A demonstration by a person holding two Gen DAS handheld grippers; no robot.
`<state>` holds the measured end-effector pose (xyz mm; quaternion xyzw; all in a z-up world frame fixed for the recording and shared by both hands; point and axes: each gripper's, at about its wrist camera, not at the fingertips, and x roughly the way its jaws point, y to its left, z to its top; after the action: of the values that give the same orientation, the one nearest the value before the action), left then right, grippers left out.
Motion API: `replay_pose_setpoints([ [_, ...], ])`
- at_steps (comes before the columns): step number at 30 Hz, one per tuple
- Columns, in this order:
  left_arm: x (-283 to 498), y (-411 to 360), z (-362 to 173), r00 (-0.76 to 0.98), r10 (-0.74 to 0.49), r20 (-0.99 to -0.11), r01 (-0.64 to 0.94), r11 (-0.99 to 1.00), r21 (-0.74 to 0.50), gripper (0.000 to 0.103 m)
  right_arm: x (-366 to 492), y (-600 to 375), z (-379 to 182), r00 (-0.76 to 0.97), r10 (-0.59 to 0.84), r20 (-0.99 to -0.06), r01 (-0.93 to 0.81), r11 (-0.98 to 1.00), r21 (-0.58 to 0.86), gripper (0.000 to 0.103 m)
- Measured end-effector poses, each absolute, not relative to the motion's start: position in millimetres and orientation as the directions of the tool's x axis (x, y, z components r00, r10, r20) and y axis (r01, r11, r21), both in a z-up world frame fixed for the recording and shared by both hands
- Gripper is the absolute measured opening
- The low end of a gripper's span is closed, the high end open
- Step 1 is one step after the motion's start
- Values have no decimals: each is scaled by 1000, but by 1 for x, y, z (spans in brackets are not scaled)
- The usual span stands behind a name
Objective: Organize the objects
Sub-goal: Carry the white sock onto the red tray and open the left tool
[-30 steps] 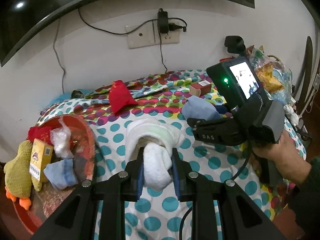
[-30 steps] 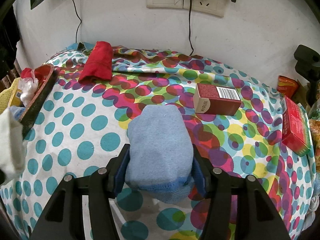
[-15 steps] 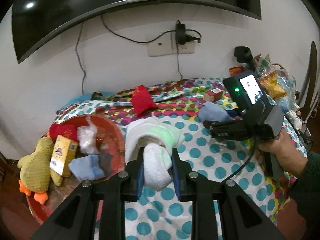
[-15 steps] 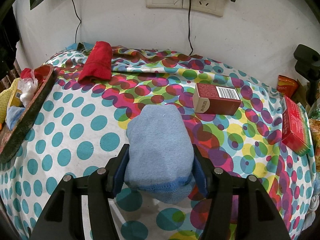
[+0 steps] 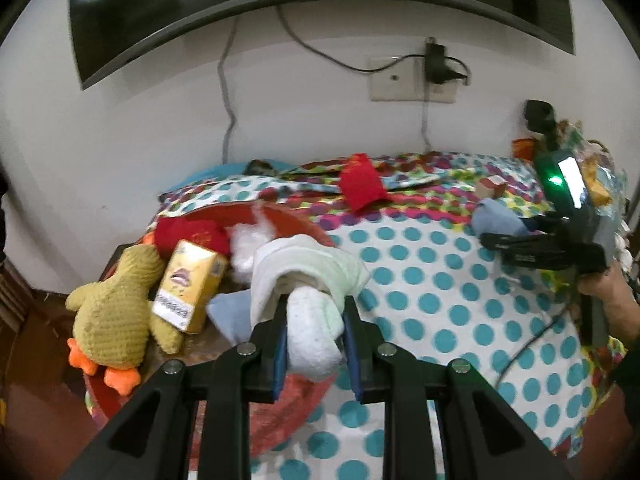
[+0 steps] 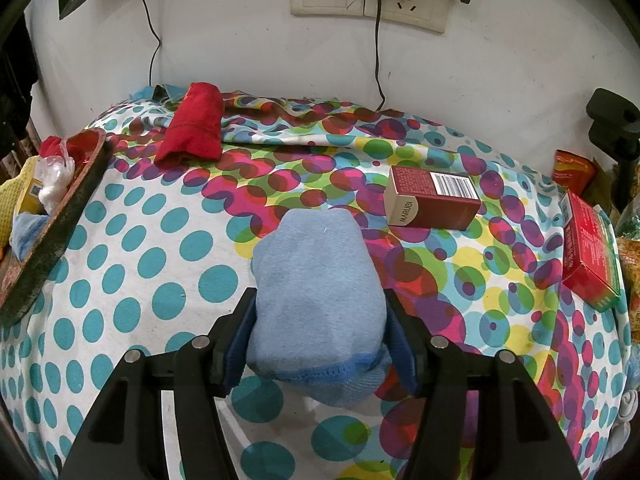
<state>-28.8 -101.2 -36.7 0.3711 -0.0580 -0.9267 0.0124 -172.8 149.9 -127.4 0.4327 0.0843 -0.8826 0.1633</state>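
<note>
My left gripper (image 5: 314, 308) is shut on a rolled white cloth (image 5: 308, 272) and holds it in the air over the near rim of the red tray (image 5: 296, 220). On the dotted bedcover lies a folded light-blue cloth (image 6: 316, 264), and my right gripper (image 6: 319, 296) has it between its fingers. Those jaws are opening, though the pads still rest against the cloth's sides. The left wrist view shows the same gripper (image 5: 516, 236) at the far right, held by a person's hand (image 5: 608, 292).
The tray holds a yellow plush duck (image 5: 116, 300), a yellow box (image 5: 188, 284), a small blue cloth (image 5: 230, 316) and red and white bundles. A red folded cloth (image 6: 194, 128) lies near the wall. A maroon box (image 6: 434, 200) and a red box (image 6: 588, 248) sit to the right.
My left gripper has carried the white cloth leftward, from over the dotted cover to over the red tray. The right gripper has kept its place around the blue cloth.
</note>
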Motion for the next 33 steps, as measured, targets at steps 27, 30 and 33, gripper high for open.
replay_pose_setpoints([
  [27,-36,-189,-72,-659,-67,-749,67,-997,30,45,-176,154,-128,-574,-202,-794,351,-936,-15,63],
  [30,-30,-192,-68,-674,-62,-736,66,-998,24,48,-176,155,-128,-575,-199,-794,349,-937,-18,63],
  [33,-17,-194,-62,-693,-86,-716,71,-996,51,48,-176,154,-129,-576,-198,-793,348,-937,-19,63],
])
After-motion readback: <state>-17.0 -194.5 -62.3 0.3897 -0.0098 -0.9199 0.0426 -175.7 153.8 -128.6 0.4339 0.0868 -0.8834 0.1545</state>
